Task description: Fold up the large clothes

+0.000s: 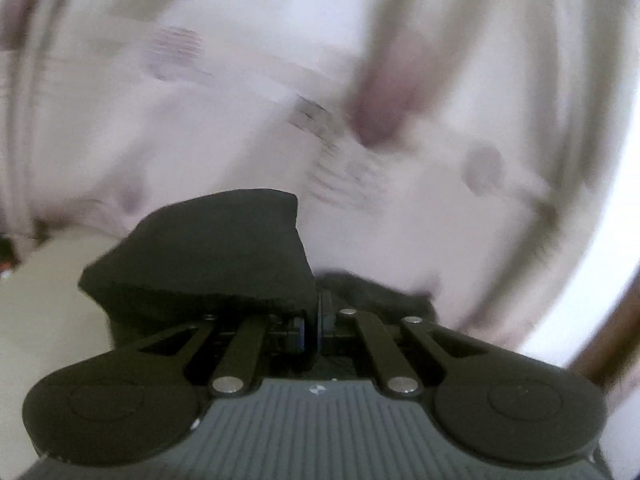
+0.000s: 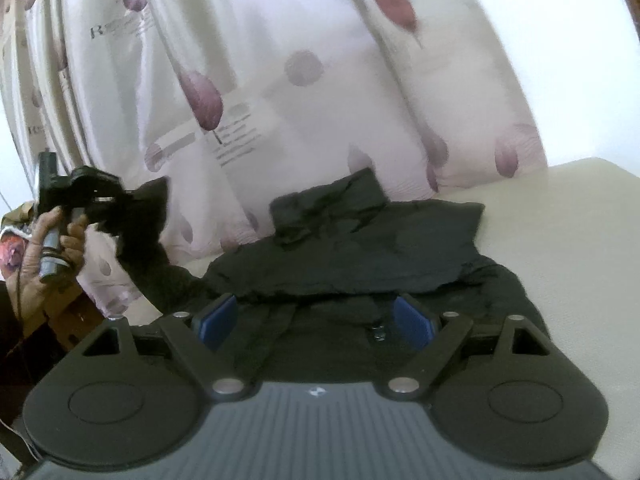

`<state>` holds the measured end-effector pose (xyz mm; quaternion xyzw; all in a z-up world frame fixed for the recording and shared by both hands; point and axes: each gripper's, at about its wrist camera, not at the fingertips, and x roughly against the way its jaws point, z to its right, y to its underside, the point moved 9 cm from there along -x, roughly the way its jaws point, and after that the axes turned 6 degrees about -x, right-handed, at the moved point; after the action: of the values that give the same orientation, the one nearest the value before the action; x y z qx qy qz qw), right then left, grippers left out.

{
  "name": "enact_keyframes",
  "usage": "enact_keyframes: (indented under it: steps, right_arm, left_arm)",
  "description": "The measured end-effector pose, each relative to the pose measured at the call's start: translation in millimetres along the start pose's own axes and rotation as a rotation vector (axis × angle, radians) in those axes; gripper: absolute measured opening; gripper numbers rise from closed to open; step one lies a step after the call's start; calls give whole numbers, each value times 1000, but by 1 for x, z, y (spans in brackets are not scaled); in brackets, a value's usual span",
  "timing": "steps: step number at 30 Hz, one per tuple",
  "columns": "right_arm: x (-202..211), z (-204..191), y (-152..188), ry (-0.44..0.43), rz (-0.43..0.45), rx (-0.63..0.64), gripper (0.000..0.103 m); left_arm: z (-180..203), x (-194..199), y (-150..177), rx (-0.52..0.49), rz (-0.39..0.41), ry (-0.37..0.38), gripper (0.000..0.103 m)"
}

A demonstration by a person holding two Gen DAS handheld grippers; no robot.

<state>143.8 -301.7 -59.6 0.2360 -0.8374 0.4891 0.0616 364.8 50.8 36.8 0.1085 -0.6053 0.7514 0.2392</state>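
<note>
A large black garment (image 2: pixel 360 248) lies crumpled on a cream surface (image 2: pixel 560 240), part of it folded over itself. My left gripper (image 1: pixel 314 332) is shut on a corner of the black garment (image 1: pixel 208 252), which bunches up over its left finger. In the right wrist view that left gripper (image 2: pixel 116 200), held in a hand (image 2: pixel 48 248), lifts a strip of the garment up at the left. My right gripper (image 2: pixel 316 316) hovers open over the near part of the garment, its blue pads (image 2: pixel 218 320) wide apart and gripping nothing.
A white curtain with purple flower prints (image 2: pixel 280 80) hangs right behind the cream surface. The left wrist view is heavily blurred. A dark wooden edge (image 1: pixel 612 344) shows at the right of that view.
</note>
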Motion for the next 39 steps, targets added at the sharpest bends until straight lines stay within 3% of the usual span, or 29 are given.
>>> enact_keyframes:
  steps: [7,9,10,11,12,13,14,17,19,22,25,27,29,34,39]
  right_arm:
    - [11,27,1,9,7,-64,86]
    - [11,32,3,8,4,-81,86]
    - [11,33,3,6,0,-86,86]
    - [11,34,4,5,-1,-88,86]
    - [10,35,5,5,-2,-90,86]
    - [10,35,6,3,-4,-92,86]
    - [10,35,6,2,-6,-94,86]
    - [8,34,5,-1,-6,-94,86]
    - [4,32,2,2,-10,-87,86]
    - [-4,23,-5,1,-15,-65,87]
    - [-17,6,-17,8,-23,-10,87]
    - [-33,-13,-24,-8,-44,51,87]
    - [-56,-37,-27,-20,-77,142,87]
    - [-128,-121,-25,-43,-110,464,87]
    - [-202,-168,-6,58,-105,747,87]
  left_arm:
    - [83,-50,64,-177,-105,87,5]
    - [101,-61,85,-254,-111,102,10]
    - [107,-64,95,-290,-112,104,28]
    - [114,-68,106,-334,-114,113,57]
    - [117,-63,113,-367,-111,116,72]
    - [121,-63,120,-398,-93,114,95]
    - [125,-58,125,-429,-55,112,101]
    - [139,-39,139,-539,25,141,101]
    - [143,-25,145,-555,55,185,103]
    - [135,-2,146,-502,65,229,103]
    - [100,33,140,-363,79,234,103]
    - [66,51,140,-235,56,211,103]
    - [27,58,141,-123,10,137,103]
    - [-40,65,158,94,-64,48,103]
    - [-53,79,164,96,-61,-9,103]
